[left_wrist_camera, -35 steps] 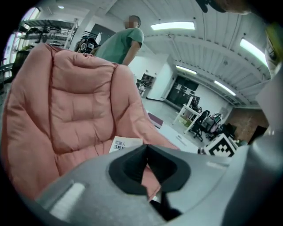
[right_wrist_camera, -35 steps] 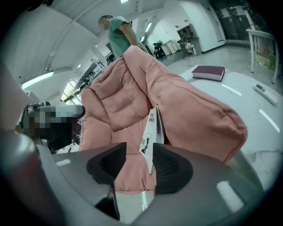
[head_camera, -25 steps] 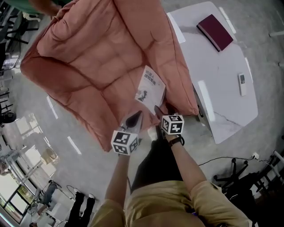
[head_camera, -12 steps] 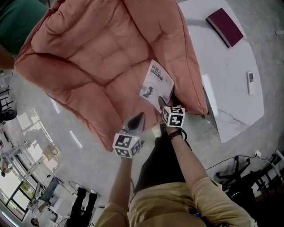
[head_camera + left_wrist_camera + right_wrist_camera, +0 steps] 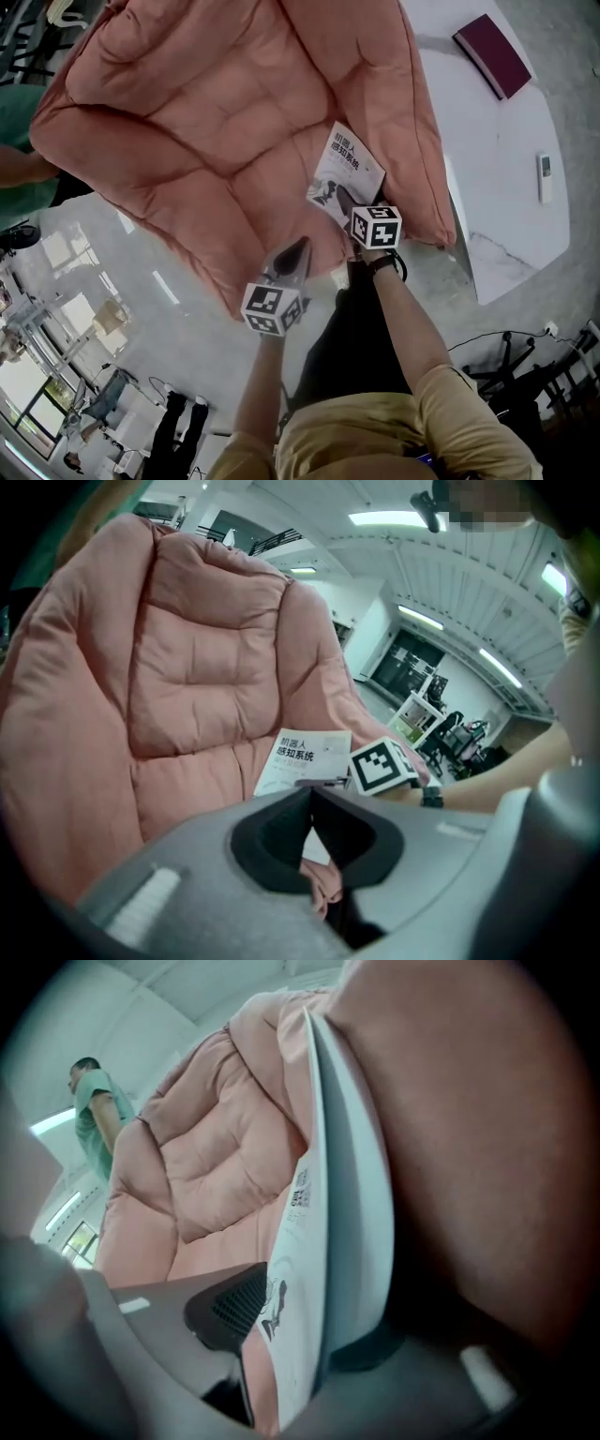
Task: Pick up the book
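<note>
A white paperback book [image 5: 349, 167] with dark print lies on the seat of a big pink padded armchair [image 5: 216, 122], against its right arm. My right gripper [image 5: 345, 201] is at the book's near corner, its jaws closing. In the right gripper view the book [image 5: 328, 1194] fills the gap of the right gripper [image 5: 300, 1326], with a pad against each face. My left gripper [image 5: 294, 253] hovers over the seat's front edge, left of the book, shut and holding nothing. In the left gripper view the left gripper [image 5: 311, 795] has its tips together and faces the book [image 5: 305, 757].
A white table [image 5: 511, 216] stands right of the chair with a maroon book [image 5: 492, 54] and a remote [image 5: 545, 178] on it. A person in green [image 5: 23, 178] stands left of the chair. Grey floor lies below the seat.
Both grippers moved toward the seat. The right gripper went from just short of the book to straddling its near corner. The left one came a little closer to the seat's front edge.
</note>
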`<act>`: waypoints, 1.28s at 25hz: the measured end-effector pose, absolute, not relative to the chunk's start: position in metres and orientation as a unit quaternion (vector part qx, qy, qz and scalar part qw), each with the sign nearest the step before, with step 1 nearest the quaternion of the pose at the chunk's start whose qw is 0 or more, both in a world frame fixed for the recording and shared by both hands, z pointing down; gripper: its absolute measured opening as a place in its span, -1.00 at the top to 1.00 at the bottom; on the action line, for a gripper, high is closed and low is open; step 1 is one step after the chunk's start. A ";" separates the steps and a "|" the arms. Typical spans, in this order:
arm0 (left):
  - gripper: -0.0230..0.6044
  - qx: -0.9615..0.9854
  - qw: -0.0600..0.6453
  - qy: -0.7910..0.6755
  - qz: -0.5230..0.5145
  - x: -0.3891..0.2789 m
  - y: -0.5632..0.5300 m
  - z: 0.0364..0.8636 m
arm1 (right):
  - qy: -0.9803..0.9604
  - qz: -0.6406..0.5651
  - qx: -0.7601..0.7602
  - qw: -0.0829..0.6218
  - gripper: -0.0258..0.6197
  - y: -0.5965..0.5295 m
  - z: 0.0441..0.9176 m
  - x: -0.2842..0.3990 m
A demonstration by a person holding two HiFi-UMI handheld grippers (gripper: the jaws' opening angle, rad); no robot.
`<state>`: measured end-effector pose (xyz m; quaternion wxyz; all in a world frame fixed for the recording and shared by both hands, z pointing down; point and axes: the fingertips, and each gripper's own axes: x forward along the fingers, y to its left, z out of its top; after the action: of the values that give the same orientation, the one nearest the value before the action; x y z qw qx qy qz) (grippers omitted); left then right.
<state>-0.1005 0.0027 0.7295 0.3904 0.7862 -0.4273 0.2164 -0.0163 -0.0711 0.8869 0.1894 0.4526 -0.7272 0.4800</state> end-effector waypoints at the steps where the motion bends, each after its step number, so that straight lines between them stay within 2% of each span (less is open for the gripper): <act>1: 0.92 0.786 0.390 -0.429 0.215 -0.102 0.001 0.729 | -0.717 0.483 0.463 0.195 0.40 -0.075 0.893 -0.013; 2: 0.92 0.786 0.389 -0.431 0.214 -0.103 0.000 0.728 | -0.709 0.484 0.473 0.199 0.60 -0.078 0.897 -0.009; 8: 0.92 0.787 0.383 -0.443 0.193 -0.104 -0.007 0.708 | -0.720 0.488 0.465 0.165 0.76 -0.072 0.883 -0.014; 18: 0.92 0.805 0.334 -0.467 0.151 -0.102 -0.028 0.624 | -0.751 0.440 0.464 0.163 0.77 -0.069 0.782 0.001; 25: 0.92 0.822 0.286 -0.480 0.114 -0.098 -0.044 0.534 | -0.788 0.376 0.474 0.117 0.77 -0.084 0.655 0.014; 32: 0.92 0.836 0.200 -0.504 0.088 -0.100 -0.057 0.430 | -0.828 0.283 0.480 0.060 0.77 -0.106 0.517 0.019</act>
<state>-0.1003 -0.0568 0.4304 0.1999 0.8358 -0.5038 0.0881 0.0188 -0.1064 0.5166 0.0596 0.4803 -0.8280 0.2831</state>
